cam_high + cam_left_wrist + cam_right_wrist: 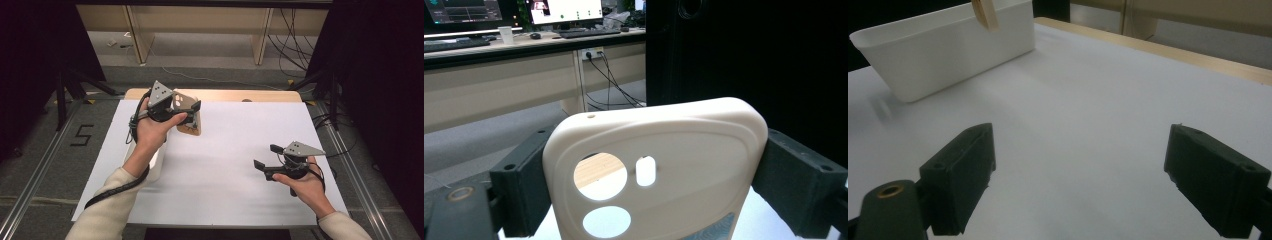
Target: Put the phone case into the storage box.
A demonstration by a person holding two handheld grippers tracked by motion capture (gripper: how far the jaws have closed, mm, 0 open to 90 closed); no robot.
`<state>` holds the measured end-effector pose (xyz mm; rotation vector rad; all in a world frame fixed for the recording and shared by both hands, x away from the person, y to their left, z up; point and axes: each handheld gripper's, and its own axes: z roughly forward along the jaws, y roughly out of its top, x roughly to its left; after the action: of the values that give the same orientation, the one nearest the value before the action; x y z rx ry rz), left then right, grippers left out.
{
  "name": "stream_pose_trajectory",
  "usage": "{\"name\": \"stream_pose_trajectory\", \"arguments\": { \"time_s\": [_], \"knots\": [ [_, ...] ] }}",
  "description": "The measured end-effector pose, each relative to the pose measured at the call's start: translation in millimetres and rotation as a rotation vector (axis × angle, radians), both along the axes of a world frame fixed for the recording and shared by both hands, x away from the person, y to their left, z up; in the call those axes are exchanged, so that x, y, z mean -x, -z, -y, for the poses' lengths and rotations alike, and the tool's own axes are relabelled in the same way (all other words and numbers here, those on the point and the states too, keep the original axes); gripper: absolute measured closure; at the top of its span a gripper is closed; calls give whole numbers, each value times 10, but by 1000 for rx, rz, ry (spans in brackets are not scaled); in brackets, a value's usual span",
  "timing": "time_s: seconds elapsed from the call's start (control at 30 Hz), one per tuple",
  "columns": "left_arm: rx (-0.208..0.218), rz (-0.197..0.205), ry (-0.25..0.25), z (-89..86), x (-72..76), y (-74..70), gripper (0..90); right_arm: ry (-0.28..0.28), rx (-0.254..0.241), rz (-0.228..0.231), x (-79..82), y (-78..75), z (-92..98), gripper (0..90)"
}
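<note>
High view shows the left tool (187, 112) in the upper left of the frame, raised over the white table (225, 150), its black blocky jaws clamped on the side edges of a phone case (186, 107). Left gripper view shows that case (664, 170) as smooth, matte, cream-coloured plastic with rounded corners, two round cut-outs and a small oval slot. Lower right, the right tool (265, 157) hangs just above the table with its jaws spread wide and nothing between them. Right gripper view shows a white, smooth-walled rectangular bin (948, 45) at upper left.
</note>
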<state>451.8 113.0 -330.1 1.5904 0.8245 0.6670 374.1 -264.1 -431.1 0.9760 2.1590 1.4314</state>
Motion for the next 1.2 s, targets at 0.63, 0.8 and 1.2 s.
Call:
{"name": "stream_pose_trajectory", "arguments": {
  "time_s": [0.63, 0.8, 1.2],
  "knots": [
    [5, 4, -22, -79, -22, -30, 115, 1, 1, -4, 2, 10, -1, 144],
    [14, 7, -28, -112, -25, -55, 115, -2, 3, -5, 2, 12, -3, 144],
    [14, 15, -43, -183, -35, -86, 116, -4, 5, -9, 3, 16, -4, 146]
  ]
}}
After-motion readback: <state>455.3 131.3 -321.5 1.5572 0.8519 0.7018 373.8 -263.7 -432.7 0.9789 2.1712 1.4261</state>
